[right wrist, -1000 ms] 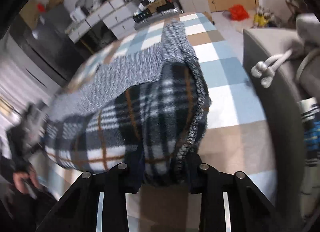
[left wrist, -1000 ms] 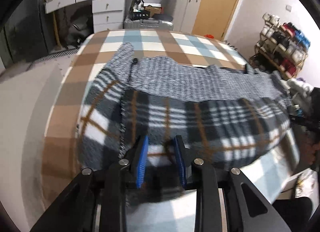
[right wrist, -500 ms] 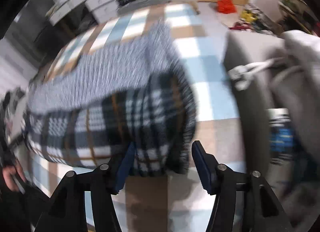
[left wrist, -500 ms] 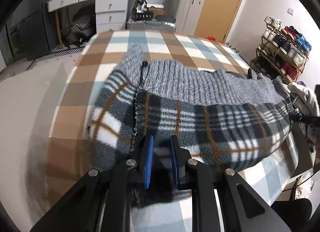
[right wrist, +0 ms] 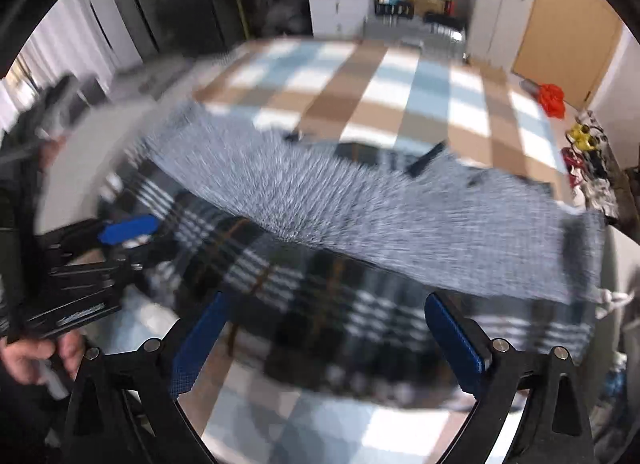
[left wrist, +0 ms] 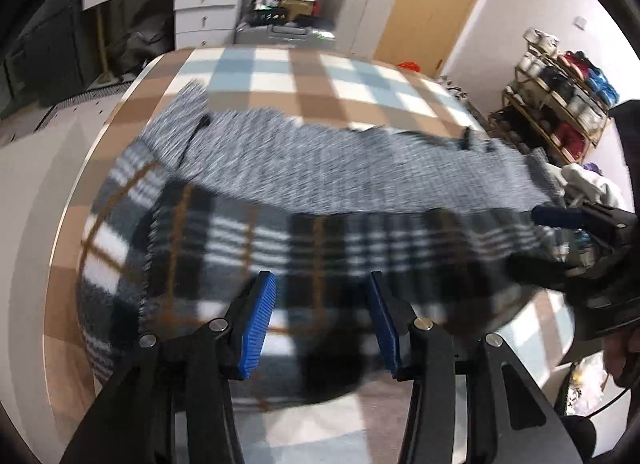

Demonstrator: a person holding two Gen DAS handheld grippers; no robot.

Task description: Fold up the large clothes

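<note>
A large garment lies folded across the checked bed cover (left wrist: 320, 76). Its grey knit outside (left wrist: 320, 168) runs along the far half and its dark plaid fleece lining (left wrist: 280, 240) is turned up along the near edge. My left gripper (left wrist: 322, 318) hovers over the plaid edge with its jaws opening; cloth lies under the gap and the pads do not press it. My right gripper (right wrist: 328, 344) stands wide, still opening, above the plaid lining (right wrist: 320, 296) and short of the grey knit (right wrist: 380, 216), holding nothing. Both views are blurred.
White drawers (left wrist: 204, 8), a suitcase (left wrist: 280, 32) and a wardrobe (left wrist: 368, 12) stand beyond the bed. A shoe rack (left wrist: 560, 104) and a heap of clothes (left wrist: 592, 184) are at the right. A hand (right wrist: 28, 356) holds the other gripper at the left edge.
Both grippers have let go of the plaid edge. The left jaws spread apart. The right gripper opened wide and swung sideways, now facing across the garment's middle.
</note>
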